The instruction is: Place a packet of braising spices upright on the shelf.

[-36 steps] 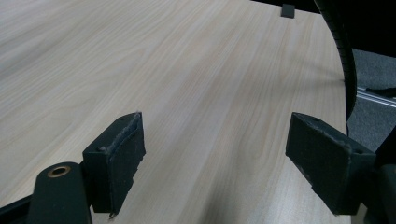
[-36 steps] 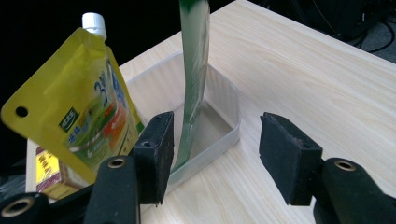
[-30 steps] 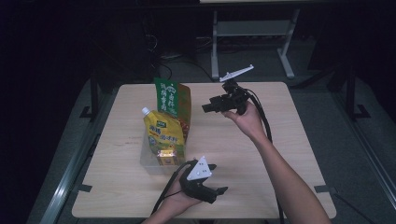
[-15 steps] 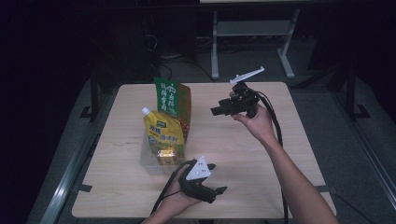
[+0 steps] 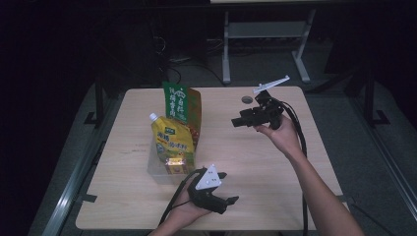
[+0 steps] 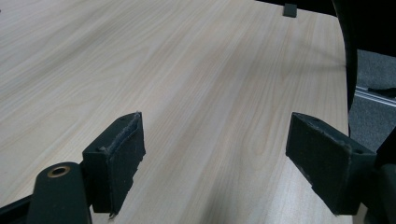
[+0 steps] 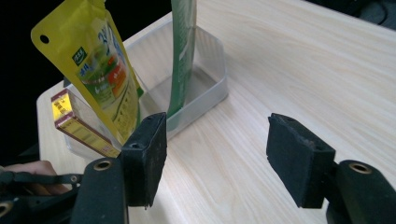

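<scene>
Clearly the work stood at an approach step: the right gripper (image 5: 235, 122) was held up over the far half of the table (image 5: 255, 162), its jaws spread wide with nothing between them, and it pointed toward the clear plastic bin (image 7: 205, 88) on the table's left side. In that bin stood a yellow spouted pouch (image 5: 170, 141) at the middle, a tall green packet (image 5: 178, 102) upright at the far end, and a small yellow-and-red box (image 5: 176, 166) at the near end. In the right gripper view the green packet (image 7: 183, 51) stood nearest the line of the jaws, so it seemed the likeliest target (though the pouch beside it could not be ruled out). Gripper and bin were well apart.

The left gripper (image 5: 231, 200) lay low at the near edge, just right of the bin, jaws likewise wide and empty, looking across bare wood.

By my judgement the next move called for carrying the right gripper leftward and down until the packet's thin edge sat between the pads, then closing; a flat, floppy packet would want a grip high up and square on.
</scene>
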Motion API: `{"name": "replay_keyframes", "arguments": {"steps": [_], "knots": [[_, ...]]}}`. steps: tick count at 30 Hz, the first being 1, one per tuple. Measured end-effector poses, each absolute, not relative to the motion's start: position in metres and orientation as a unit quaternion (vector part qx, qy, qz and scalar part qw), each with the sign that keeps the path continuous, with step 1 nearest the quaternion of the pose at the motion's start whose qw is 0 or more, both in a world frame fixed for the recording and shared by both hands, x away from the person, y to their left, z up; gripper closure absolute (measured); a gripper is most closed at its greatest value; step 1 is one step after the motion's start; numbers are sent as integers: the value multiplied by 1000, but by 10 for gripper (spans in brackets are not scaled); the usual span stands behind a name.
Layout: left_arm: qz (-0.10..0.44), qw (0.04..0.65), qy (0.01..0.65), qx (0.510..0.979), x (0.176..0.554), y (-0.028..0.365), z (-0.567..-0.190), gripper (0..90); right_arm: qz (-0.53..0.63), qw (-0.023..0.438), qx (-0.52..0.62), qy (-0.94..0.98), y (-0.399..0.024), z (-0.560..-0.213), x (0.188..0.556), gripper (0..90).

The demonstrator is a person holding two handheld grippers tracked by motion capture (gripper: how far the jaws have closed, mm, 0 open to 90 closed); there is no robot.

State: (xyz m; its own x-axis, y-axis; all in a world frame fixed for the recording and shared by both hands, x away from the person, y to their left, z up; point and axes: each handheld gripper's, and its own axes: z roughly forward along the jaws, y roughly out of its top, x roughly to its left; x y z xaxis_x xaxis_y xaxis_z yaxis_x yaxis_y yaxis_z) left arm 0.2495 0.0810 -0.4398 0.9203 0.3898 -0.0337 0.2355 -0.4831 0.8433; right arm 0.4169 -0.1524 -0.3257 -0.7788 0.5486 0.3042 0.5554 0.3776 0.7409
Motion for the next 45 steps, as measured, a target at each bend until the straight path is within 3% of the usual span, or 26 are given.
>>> {"name": "replay_keyframes", "arguments": {"steps": [45], "knots": [[88,476,182,856,249,85,-439,190,-446,51,-385,-806,-228,-399,338,332]]}}
